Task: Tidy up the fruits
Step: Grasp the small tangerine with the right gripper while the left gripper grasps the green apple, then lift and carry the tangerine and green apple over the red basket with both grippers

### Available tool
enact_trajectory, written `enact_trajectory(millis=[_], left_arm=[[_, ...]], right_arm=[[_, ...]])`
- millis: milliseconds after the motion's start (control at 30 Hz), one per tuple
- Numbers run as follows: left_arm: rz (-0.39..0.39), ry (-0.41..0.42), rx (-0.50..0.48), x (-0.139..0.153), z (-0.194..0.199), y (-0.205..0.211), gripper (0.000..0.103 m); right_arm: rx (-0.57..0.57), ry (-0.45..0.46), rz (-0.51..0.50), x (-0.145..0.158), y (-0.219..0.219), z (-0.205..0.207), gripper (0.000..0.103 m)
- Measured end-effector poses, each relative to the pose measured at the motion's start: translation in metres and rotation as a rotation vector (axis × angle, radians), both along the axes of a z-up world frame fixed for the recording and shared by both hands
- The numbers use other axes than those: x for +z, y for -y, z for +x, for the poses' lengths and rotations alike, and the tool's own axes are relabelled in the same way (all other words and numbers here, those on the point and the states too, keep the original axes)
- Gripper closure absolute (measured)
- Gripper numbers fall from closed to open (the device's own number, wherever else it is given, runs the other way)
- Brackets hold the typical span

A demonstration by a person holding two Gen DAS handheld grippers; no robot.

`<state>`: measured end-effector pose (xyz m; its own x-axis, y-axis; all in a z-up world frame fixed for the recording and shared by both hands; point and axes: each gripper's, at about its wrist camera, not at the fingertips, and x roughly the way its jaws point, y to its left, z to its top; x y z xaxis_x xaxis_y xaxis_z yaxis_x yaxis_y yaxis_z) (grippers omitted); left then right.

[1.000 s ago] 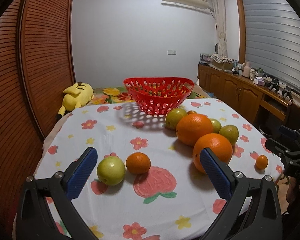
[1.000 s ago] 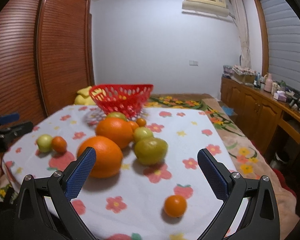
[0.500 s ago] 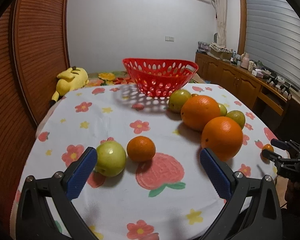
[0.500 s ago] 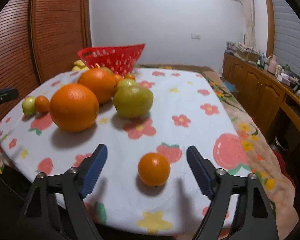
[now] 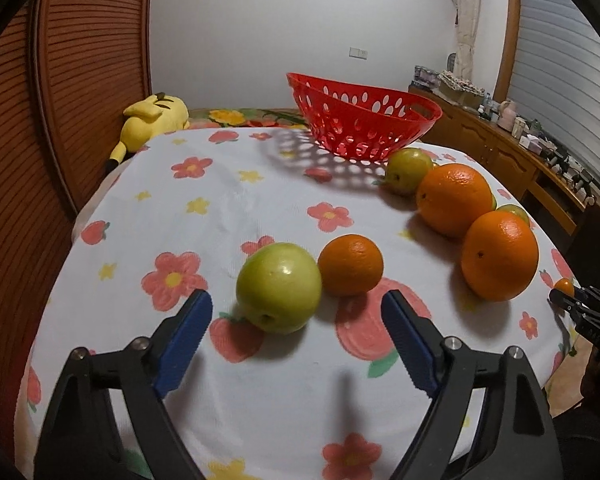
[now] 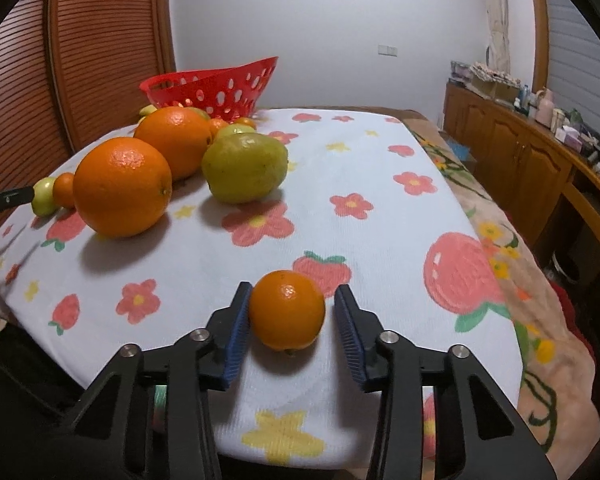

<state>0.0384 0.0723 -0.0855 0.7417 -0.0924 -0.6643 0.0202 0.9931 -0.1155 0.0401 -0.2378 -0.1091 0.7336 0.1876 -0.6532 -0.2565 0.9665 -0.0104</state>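
My right claw point(image 6: 288, 322) had closed round the small orange point(image 6: 286, 310) near the table's point(image 6: 380, 216) front edge; left pad touched it, right pad looked a hair off. My left claw point(image 5: 296, 332) was wide but closing, w/ the green apple point(image 5: 279, 286) just ahead of the tips, not gripped; a mandarin point(image 5: 351, 265) touched the apple. Two big oranges point(image 5: 499, 255) lay to the right; the red basket point(image 5: 364, 124) sat at the far end.

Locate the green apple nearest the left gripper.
Left wrist view: the green apple sits on the floral tablecloth just ahead of the left gripper, toward its left finger, touching a small orange on its right.
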Motion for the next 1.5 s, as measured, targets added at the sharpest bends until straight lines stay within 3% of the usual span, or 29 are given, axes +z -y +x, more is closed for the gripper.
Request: enact_trajectory(millis=[200, 500, 633, 900, 1500], left_arm=[[-0.042, -0.042, -0.015, -0.006, 0.013, -0.012, 0.034], [-0.043, -0.092, -0.032, -0.013, 0.024, -0.017, 0.04], [-0.064, -0.107, -0.048, -0.019, 0.028, -0.019, 0.053], [-0.093, -0.08, -0.036, -0.013, 0.023, -0.022, 0.053], [-0.063, 0.081, -0.076, 0.053, 0.025, -0.004, 0.053]], right_arm=[[0.012, 0.009, 0.01, 0.003, 0.001, 0.001, 0.07], [0.029, 0.046, 0.043, 0.015, 0.001, 0.008, 0.07], [0.04, 0.056, 0.052, 0.019, -0.003, 0.011, 0.07], [0.07, 0.068, 0.058, 0.027, -0.01, 0.015, 0.07], [0.151, 0.126, 0.097, 0.07, -0.035, 0.03, 0.07]])
